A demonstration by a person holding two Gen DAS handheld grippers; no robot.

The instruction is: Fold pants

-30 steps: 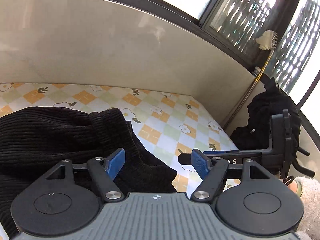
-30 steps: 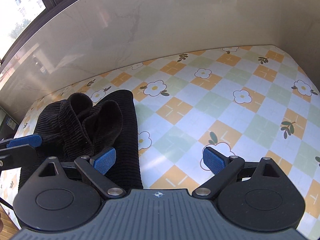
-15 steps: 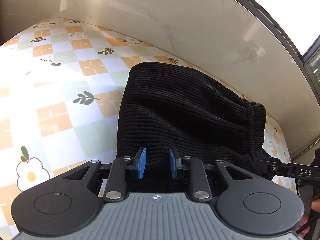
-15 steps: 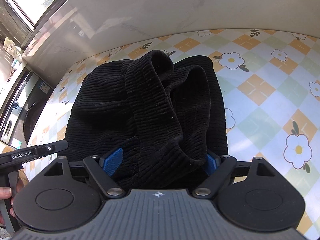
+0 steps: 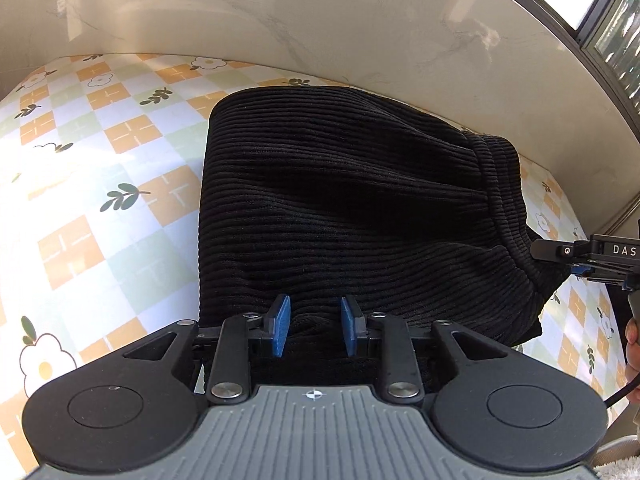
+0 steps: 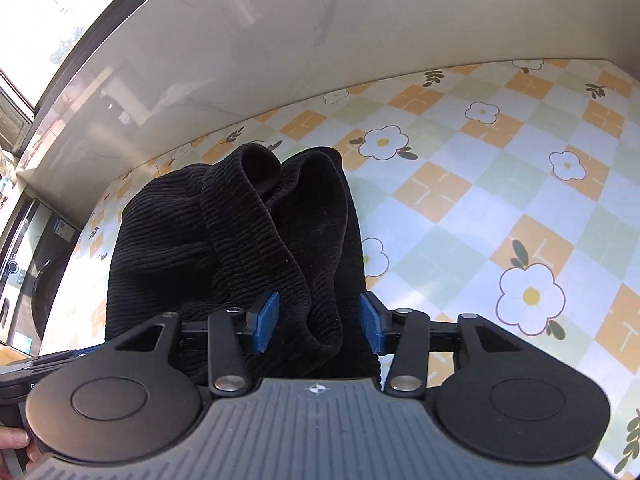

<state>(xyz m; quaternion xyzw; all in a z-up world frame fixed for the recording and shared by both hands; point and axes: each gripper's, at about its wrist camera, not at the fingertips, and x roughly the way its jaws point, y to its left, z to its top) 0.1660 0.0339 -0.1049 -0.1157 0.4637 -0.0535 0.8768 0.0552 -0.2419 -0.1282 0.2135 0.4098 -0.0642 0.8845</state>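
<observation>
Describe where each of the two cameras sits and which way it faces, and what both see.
Left wrist: on the left gripper, angled down at the black pants on the checked cloth; jaws opening, fabric between; a hand at right.
Right wrist: on the right gripper, angled down at the pants' bunched end; jaws closing around a fold; fingers at lower left.
Shared: the pants, the cloth, the beige wall, and the other gripper at the frame edge.
</observation>
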